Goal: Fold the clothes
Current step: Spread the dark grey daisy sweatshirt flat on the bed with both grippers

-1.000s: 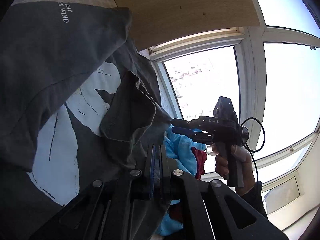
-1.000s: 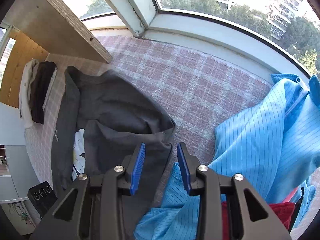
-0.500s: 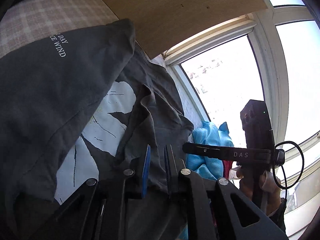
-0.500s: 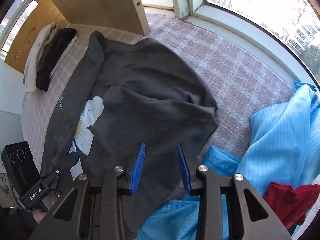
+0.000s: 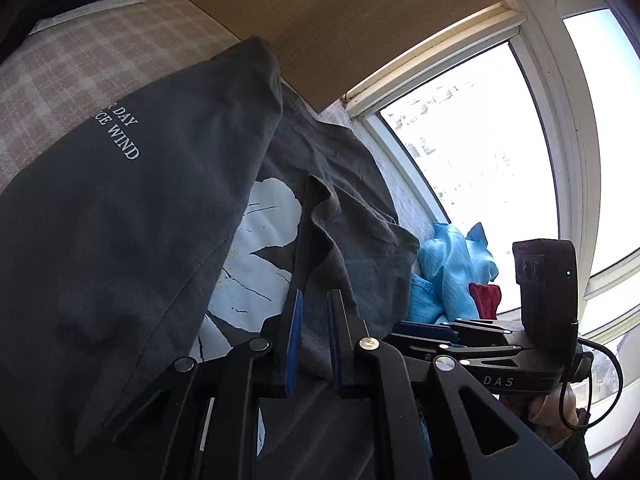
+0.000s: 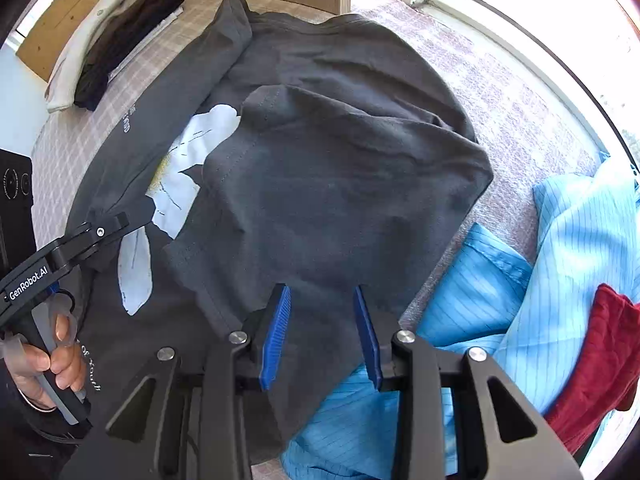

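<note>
The left gripper (image 5: 314, 338) pinched a fold of the dark grey T-shirt (image 6: 320, 152), while the right gripper (image 6: 322, 334) stood spread above its hem. The shirt lay rumpled on the checked cloth (image 6: 500, 92), white print showing. Beside it lay two blue garments (image 6: 580, 240) and one red (image 6: 608, 352); two folded pieces (image 6: 108, 36) sat apart.

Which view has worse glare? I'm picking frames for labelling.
Left wrist view: the window is blown out white, and the grey shirt looks dim against it. Right wrist view: evenly lit, glare only at the right edge; fisheye bends the window frame.
</note>
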Demonstrator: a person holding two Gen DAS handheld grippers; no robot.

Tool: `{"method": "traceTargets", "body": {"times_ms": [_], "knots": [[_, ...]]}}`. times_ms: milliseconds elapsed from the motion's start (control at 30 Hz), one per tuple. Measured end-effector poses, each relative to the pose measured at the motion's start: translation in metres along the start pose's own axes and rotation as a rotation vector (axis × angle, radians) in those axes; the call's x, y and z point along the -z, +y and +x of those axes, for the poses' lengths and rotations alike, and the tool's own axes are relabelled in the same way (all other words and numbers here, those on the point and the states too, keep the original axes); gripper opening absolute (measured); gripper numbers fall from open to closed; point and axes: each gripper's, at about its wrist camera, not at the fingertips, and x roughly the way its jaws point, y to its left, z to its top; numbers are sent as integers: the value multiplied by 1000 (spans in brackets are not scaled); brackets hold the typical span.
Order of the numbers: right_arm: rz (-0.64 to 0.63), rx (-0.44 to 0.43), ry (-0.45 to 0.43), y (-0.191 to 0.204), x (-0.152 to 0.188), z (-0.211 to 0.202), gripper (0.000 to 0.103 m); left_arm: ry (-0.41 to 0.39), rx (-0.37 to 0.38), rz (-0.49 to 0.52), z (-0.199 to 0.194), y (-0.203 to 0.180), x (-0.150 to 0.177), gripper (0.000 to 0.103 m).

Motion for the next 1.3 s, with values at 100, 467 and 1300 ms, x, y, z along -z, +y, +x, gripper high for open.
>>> {"method": "traceTargets", "body": {"times_ms": [100, 467, 1300], "knots": [[109, -211, -4, -7, 0, 3, 10, 30, 29, 4, -1, -4, -2, 10], [128, -318, 56, -6, 0, 13, 7, 286, -111, 288, 39, -33, 11, 8], [40, -157, -126, -36, -87, 4, 3, 232, -171, 376, 66, -50, 1, 0]]}}
